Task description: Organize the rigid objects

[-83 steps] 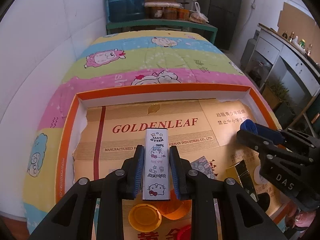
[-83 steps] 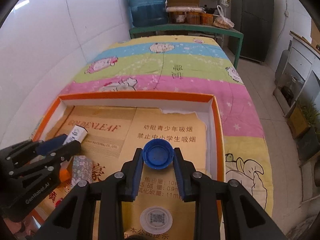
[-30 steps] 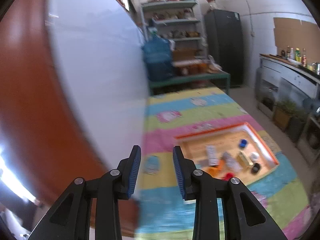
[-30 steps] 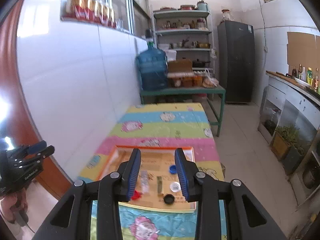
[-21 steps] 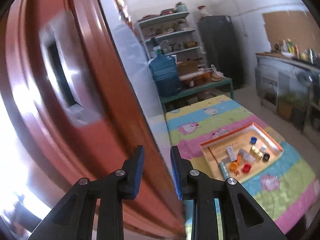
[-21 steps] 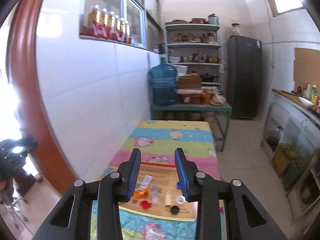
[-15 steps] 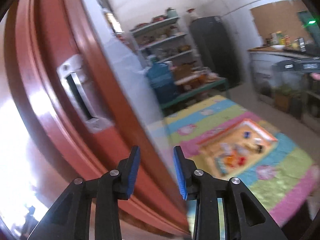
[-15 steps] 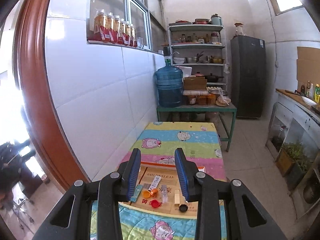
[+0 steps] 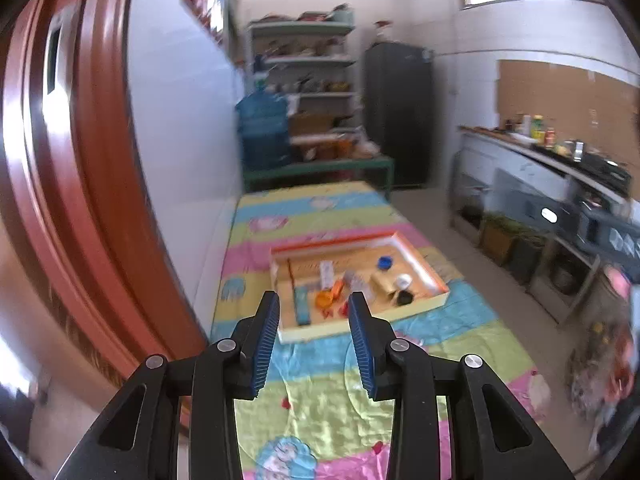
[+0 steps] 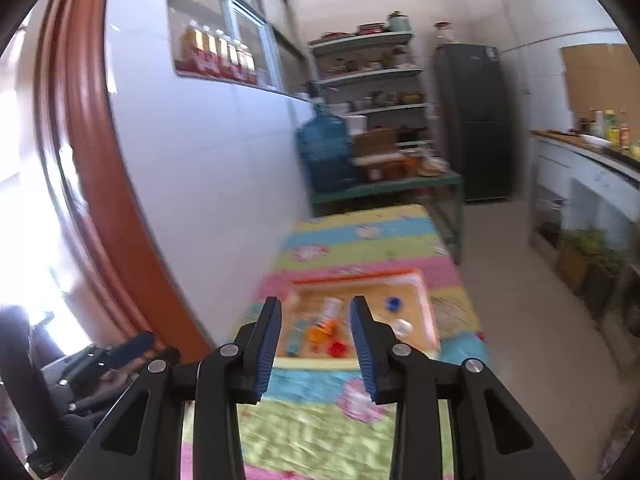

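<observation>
An orange-rimmed cardboard tray [image 9: 422,262] lies far off on a bed with a striped cartoon quilt [image 9: 328,392]. It holds a blue cap [image 9: 385,263], a white cartoon box [image 9: 326,271], a white cap [image 9: 402,280], a black cap [image 9: 404,298] and orange and red pieces. My left gripper [image 9: 314,338] is open and empty, held well back from the tray. My right gripper [image 10: 316,340] is open and empty too, also far back; the tray [image 10: 430,312] looks blurred there. The left gripper [image 10: 132,346] shows at the lower left of the right wrist view.
A red-brown door frame [image 9: 92,184] and a white tiled wall [image 10: 208,176] run along the left. A blue water jug [image 9: 262,132] on a green bench, shelves and a dark fridge [image 9: 398,112] stand behind the bed. A counter [image 9: 552,168] lines the right side.
Both grippers let go of the cartoon box and the blue cap, which lie in the tray, and pulled far back and up from the bed. The left wrist view has swung back toward the tray.
</observation>
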Demonstrator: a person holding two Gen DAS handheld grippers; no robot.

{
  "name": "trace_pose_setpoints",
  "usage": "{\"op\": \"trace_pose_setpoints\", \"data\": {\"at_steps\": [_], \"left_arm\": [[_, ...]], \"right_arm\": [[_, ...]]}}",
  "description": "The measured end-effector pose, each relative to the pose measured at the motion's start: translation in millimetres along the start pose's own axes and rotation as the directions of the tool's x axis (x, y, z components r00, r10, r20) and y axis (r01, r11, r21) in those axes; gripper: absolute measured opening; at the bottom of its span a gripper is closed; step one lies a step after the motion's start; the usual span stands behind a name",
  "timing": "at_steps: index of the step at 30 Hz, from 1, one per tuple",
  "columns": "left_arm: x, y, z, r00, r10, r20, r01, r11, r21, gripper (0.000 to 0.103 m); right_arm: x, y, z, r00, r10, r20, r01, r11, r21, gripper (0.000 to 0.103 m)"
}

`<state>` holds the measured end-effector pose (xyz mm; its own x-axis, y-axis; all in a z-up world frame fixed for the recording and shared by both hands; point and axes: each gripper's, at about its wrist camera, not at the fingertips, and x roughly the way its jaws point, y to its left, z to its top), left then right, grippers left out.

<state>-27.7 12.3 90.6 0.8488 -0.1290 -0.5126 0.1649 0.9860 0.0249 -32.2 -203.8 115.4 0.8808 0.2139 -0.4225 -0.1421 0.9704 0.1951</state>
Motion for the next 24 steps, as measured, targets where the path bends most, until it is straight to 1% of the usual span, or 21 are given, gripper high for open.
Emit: {"op": "trace_pose_setpoints", "data": {"at_steps": [2, 3, 8, 13, 19, 24], "left_arm": [[12.9, -7.2, -11.0, 1.0, 0.02, -0.011, -0.021, 0.999, -0.026, 0.037], [16.0, -9.2, -16.4, 0.999, 0.029, -0.016, -0.029, 0.999, -0.038, 0.037], [28.1, -22.4, -36.9, 0.996, 0.079, -0.041, -0.083, 0.992, -0.1, 0.037], [30.0, -27.0, -47.2, 0.99, 0.129, -0.06, -0.135, 0.983, -0.12, 0.037], [28.1, -31.1, -57.4, 0.989, 0.133, -0.065, -0.139, 0.984, -0.11, 0.037], [32.0, -29.7, -63.4, 0.991, 0.104, -0.082, -0.114, 0.984, -0.135, 0.037]], "right_arm": [[3.0, -2.2, -18.0, 0.998, -0.058, -0.001, 0.058, 0.998, -0.016, 0.035], [6.0, -4.0, -27.1, 0.997, -0.074, -0.01, 0.074, 0.997, -0.014, 0.035], [15.7, -4.6, -53.0, 0.995, -0.096, -0.034, 0.096, 0.995, -0.019, 0.035], [21.8, 5.1, -72.7, 0.993, -0.111, -0.046, 0.108, 0.992, -0.068, 0.035], [30.6, 15.6, -87.7, 0.991, -0.119, -0.06, 0.113, 0.989, -0.095, 0.035], [34.2, 19.8, -96.1, 0.989, -0.135, -0.062, 0.128, 0.986, -0.108, 0.035]]}}
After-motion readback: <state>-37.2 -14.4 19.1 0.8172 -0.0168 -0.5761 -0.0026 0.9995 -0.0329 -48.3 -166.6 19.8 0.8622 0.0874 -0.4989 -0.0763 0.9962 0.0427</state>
